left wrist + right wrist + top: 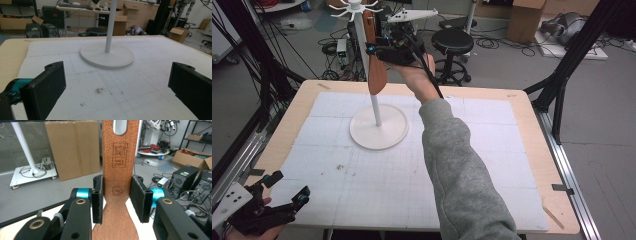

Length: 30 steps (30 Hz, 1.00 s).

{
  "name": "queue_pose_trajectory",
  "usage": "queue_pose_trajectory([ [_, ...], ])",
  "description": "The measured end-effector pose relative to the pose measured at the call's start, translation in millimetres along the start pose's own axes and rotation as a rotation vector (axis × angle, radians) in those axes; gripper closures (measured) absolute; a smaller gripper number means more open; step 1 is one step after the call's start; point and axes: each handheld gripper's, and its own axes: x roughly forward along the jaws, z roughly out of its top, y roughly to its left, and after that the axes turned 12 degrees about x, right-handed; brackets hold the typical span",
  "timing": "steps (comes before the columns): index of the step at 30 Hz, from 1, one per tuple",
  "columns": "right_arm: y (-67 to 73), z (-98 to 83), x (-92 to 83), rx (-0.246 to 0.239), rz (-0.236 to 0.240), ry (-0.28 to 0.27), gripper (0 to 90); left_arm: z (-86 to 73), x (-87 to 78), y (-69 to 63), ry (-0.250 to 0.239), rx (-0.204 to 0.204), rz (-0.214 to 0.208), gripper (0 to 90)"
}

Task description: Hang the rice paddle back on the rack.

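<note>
The right tool (373,49) is closed on the neck of a wooden spatula (375,60), held upright beside the white stand (378,126), blade down and slotted handle up, while the left tool (287,189), jaws wide apart and empty, sits at the tabletop's (532,145) near corner, well apart from the stand.

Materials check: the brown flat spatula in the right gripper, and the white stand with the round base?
Brown flat spatula: looks like wood, matte, with fine speckled grain and burnt-in stamps; the right gripper clamps its handle. White stand with the round base: smooth, uniform, slightly satin white, so likely painted metal or plastic; the pictures leave that open.
</note>
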Motion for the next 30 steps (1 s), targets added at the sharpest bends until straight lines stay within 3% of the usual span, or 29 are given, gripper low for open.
queue_pose_trajectory([
  [5, -0.2, -5.0, -5.4, 0.014, -0.011, -0.018, 63.2, -0.8, 1.2, -0.8, 0.006, 0.007, -0.003, 1.8],
  [9, -2.8, -13.0, -16.8, 0.006, -0.015, -0.019, 53.6, -2.4, 5.5, -1.3, 0.01, 0.007, -0.009, 1.8],
  [13, -10.4, -22.3, -34.3, 0.009, -0.008, -0.019, 41.8, -1.4, 13.0, -1.5, 0.007, 0.004, -0.022, 1.8],
  [16, -16.9, -30.2, -48.6, 0.01, -0.005, -0.032, 28.1, 1.2, 20.4, -1.1, 0.002, 0.007, -0.035, 1.8],
  [22, -30.1, -50.5, -71.9, 0.01, -0.066, 0.008, 0.1, 6.5, 36.6, -0.2, -0.012, 0.012, -0.066, 1.8],
  [27, -39.1, -71.8, -96.7, 0.014, -0.06, -0.036, 0.0, 10.0, 50.0, 0.9, -0.022, 0.015, -0.095, 1.8],
  [30, -42.6, -86.1, -110.4, 0.008, -0.043, -0.033, 0.0, 10.5, 59.4, 1.4, -0.021, 0.017, -0.111, 1.8],
])
